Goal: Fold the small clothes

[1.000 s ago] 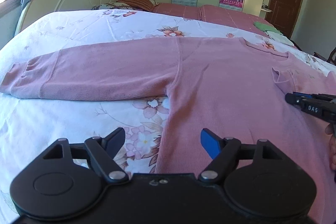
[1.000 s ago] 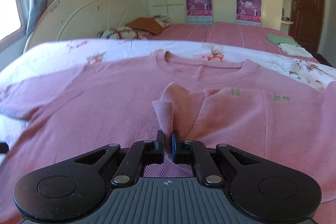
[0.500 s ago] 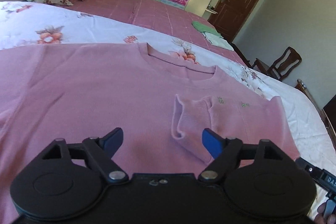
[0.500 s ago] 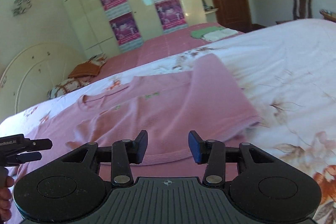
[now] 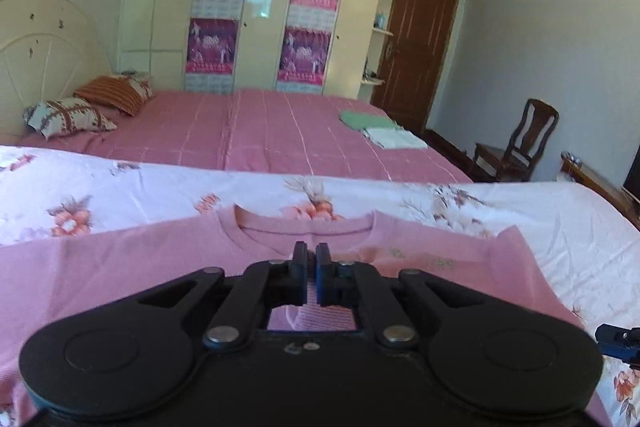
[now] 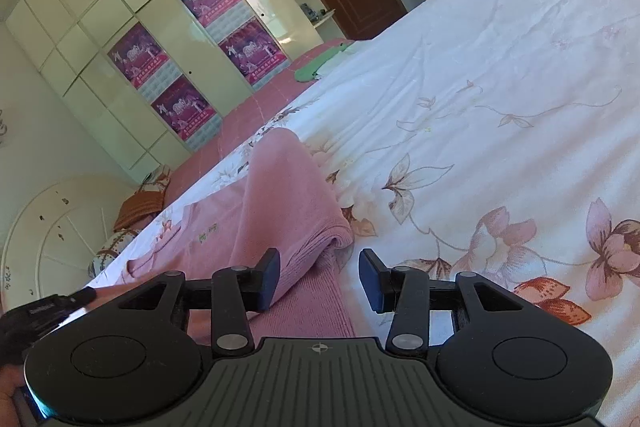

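Note:
A pink sweater (image 5: 120, 267) lies flat on the floral bedsheet (image 5: 120, 187), neckline away from me. Its right sleeve is folded in over the chest. My left gripper (image 5: 312, 259) is just below the collar, shut, with the ribbed sleeve cuff (image 5: 316, 319) running up into its jaws. It also shows as a dark tip, the left gripper (image 6: 60, 305), at the edge of the right wrist view. My right gripper (image 6: 320, 267) is open and tilted over the sweater's folded right edge (image 6: 320, 235); cloth lies under the gap and the pads do not press it. The right gripper (image 5: 618, 343) peeks in at lower right.
A second bed with a pink cover (image 5: 260, 131) lies behind, with pillows (image 5: 72, 115) and folded green and white clothes (image 5: 380, 131). A wardrobe with posters (image 5: 264, 19), a brown door (image 5: 420, 43) and a wooden chair (image 5: 528, 139) stand beyond. Bare floral sheet (image 6: 500, 107) stretches right of the sweater.
My left gripper swung right from the left sleeve to the folded cuff near the collar and shut. My right gripper let go of that cuff, opened, rolled and moved to the sweater's right edge.

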### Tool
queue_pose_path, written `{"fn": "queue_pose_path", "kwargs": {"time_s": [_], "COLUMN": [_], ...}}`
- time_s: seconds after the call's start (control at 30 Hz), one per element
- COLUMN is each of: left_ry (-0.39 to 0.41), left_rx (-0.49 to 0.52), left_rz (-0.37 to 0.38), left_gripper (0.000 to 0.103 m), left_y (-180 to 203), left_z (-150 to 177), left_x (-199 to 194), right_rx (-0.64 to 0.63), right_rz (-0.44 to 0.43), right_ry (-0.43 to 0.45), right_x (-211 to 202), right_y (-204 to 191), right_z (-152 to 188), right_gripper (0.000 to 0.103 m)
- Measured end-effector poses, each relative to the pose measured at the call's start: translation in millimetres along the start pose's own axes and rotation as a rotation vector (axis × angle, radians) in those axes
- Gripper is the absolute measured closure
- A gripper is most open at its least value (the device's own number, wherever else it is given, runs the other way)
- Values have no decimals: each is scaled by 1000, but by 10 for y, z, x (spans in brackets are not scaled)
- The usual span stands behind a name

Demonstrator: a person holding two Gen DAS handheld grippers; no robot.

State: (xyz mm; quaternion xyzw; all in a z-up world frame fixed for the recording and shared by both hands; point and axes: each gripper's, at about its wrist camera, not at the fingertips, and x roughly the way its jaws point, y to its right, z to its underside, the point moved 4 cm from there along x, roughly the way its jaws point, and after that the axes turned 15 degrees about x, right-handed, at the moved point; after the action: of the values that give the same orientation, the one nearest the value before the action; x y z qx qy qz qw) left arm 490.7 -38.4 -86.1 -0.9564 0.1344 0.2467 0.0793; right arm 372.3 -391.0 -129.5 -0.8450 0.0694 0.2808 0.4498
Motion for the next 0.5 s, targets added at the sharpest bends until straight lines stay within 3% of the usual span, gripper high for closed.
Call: {"fn": "queue_pose_path", "kwargs": {"time_s": [0.07, 0.17, 0.37, 0.43, 0.5], "left_ry": [-50, -135, -146, -161, -161], "left_rx": [-8, -60, -109, -132, -153], "left_rz": [-40, -36, -30, -15, 1], "left_gripper": [100, 100, 98, 78, 67], "left_y": [-134, -260, -347, -391, -421], "left_z": [154, 394, 516, 558, 591], "left_x": [35, 174, 155, 148, 131], "right_rx": [-2, -4, 19, 66, 110], "right_rz": [-16, -46, -95, -111, -113], "right_ry": [-5, -30, -120, -164, -180], "right_x": [3, 37, 219, 301, 358], "right_y": [-10, -19, -87, -66, -44], "right_z": [9, 66, 128, 119, 85], "right_gripper": [59, 59, 59, 59, 59]}}
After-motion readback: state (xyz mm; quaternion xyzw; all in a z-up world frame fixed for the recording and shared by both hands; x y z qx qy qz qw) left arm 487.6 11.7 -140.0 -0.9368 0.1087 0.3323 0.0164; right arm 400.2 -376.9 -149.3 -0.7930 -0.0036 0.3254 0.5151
